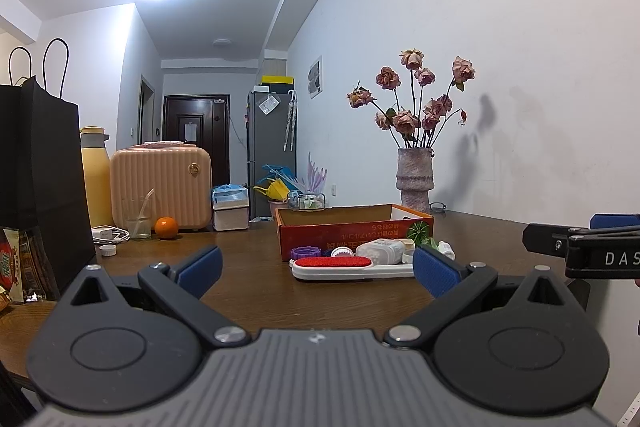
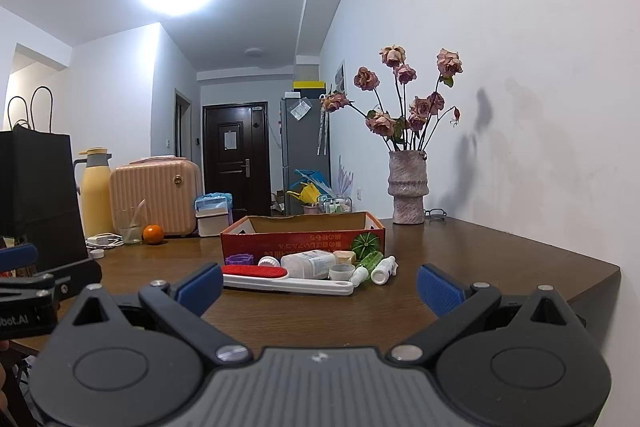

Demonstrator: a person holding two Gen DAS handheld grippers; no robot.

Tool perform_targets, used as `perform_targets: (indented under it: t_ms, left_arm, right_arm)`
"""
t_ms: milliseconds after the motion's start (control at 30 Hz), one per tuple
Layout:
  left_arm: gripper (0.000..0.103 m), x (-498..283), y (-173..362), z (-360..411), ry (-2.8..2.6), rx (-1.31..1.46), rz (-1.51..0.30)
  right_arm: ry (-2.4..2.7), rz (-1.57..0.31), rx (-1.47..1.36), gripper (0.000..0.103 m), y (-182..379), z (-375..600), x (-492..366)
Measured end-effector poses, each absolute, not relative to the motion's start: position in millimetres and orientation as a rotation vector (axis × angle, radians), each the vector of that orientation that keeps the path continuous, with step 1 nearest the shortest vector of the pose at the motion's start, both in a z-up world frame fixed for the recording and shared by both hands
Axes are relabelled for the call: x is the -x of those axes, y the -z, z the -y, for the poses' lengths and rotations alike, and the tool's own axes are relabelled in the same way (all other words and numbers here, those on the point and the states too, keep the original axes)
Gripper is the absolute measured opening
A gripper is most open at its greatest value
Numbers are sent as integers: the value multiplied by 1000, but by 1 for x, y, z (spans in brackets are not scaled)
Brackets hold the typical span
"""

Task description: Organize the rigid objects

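- I am holding my left gripper (image 1: 316,269) low over the near edge of the tabletop (image 2: 500,259), its blue fingers (image 1: 200,267) spread wide with nothing between them.
- Going left to right through the cluster lying just in front of the box, I am looking first at the purple ring cap (image 2: 239,259): small, hard and light, probably best pinched across its rim.
- The red-faced lint brush (image 2: 280,279) is lying flat nearest to me, long and stiff; I am judging its white handle (image 2: 320,287) the easiest hold, gripped across the narrow width.
- The white bottle (image 2: 310,263) is lying on its side behind the brush, smooth and likely to roll, so I am planning to close across its body.
- The small white cup-like cap (image 2: 341,271) is sitting beside it, then the green spray bottle (image 2: 366,265) and the white spray bottle (image 2: 383,270), all slim, light and slippery-looking.
- The orange cardboard box (image 2: 304,241) is standing open just behind them; I am seeing little of its inside from this low angle, so I cannot tell what it holds.
- My right gripper (image 2: 320,287) is hovering to the right of the left one, fingers (image 2: 440,293) released too and empty.
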State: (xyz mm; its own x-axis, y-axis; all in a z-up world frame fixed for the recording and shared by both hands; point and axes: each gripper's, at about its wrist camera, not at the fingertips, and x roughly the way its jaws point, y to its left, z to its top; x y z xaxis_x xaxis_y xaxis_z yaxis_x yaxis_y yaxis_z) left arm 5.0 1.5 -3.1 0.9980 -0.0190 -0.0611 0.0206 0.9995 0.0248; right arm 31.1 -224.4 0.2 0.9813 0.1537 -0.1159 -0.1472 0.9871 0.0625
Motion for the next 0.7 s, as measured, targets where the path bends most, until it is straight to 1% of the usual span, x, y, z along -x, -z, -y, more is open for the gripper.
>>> perform_targets:
  t_ms: [400, 467, 700]
  left_arm:
    - [103, -12, 6, -2, -7, -43, -56]
    - [103, -21, 9, -1, -36, -74, -34]
    - [103, -74, 14, -6, -90, -86, -68]
  right_arm:
    - [-145, -126, -57, 103, 4, 225, -35]
    - [-129, -123, -48, 103, 7, 226, -42]
    - [-107, -158, -61, 103, 16, 229, -95]
